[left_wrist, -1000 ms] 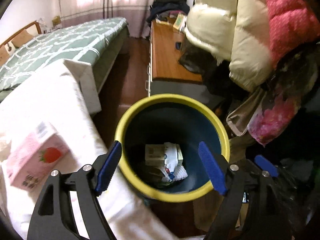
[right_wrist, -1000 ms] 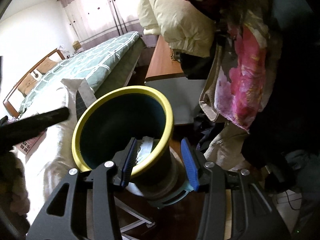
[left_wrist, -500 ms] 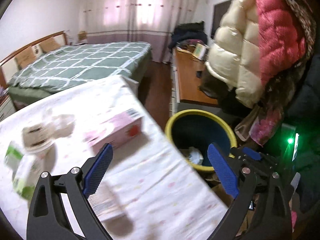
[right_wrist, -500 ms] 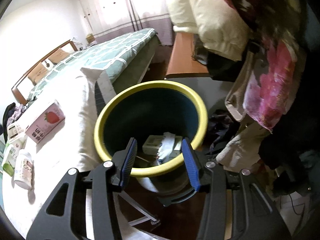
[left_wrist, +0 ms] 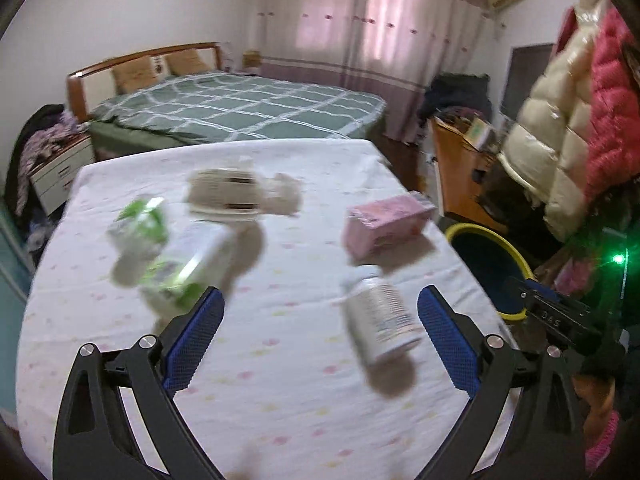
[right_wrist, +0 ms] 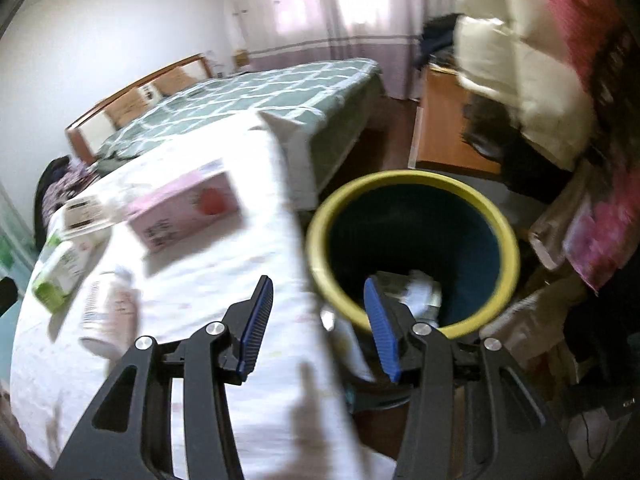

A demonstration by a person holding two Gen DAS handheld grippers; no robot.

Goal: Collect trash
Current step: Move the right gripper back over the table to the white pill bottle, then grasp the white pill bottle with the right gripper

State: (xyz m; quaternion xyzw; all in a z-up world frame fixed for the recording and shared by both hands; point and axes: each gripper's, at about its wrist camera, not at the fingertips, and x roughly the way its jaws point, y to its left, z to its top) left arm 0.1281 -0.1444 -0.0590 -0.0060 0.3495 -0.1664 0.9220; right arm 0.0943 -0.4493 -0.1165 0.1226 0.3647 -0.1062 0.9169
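Partway through, judging from the layout. The bin point(right_wrist: 412, 248), dark blue inside with a yellow rim, stands on the floor just beside the right edge of the table point(left_wrist: 280, 380) and already holds some trash: a pale carton and crumpled white paper point(right_wrist: 416, 290) lie at its bottom, partly hidden behind the right fingertip. Still on the white spotted cloth: 1 white pill bottle point(left_wrist: 380, 316) lying on its side nearest the left hand-held gripper point(left_wrist: 318, 340), 1 pink strawberry carton point(left_wrist: 386, 222) near the bin-side edge, 1 green-and-white carton point(left_wrist: 138, 228), another green-and-white pack point(left_wrist: 184, 268) just beside it, and a beige crumpled container point(left_wrist: 228, 196) farther back. Motion blur smears all of these, so exact count and labels are uncertain; at least 5 items look left to collect. Left hand-held gripper: jaws spread wide, empty, held above the table with the bottle lying just ahead of its right finger. Right hand-held gripper point(right_wrist: 318, 320): jaws apart, nothing between them, straddling the table edge and the bin rim; in its view the bottle point(right_wrist: 110, 312) and pink carton point(right_wrist: 188, 208) sit off to the left. Judgement: neither gripper carries anything, so a fresh pick is due; the pill bottle is the closest candidate for the left side. It is round and on its side, so it may roll if nudged.
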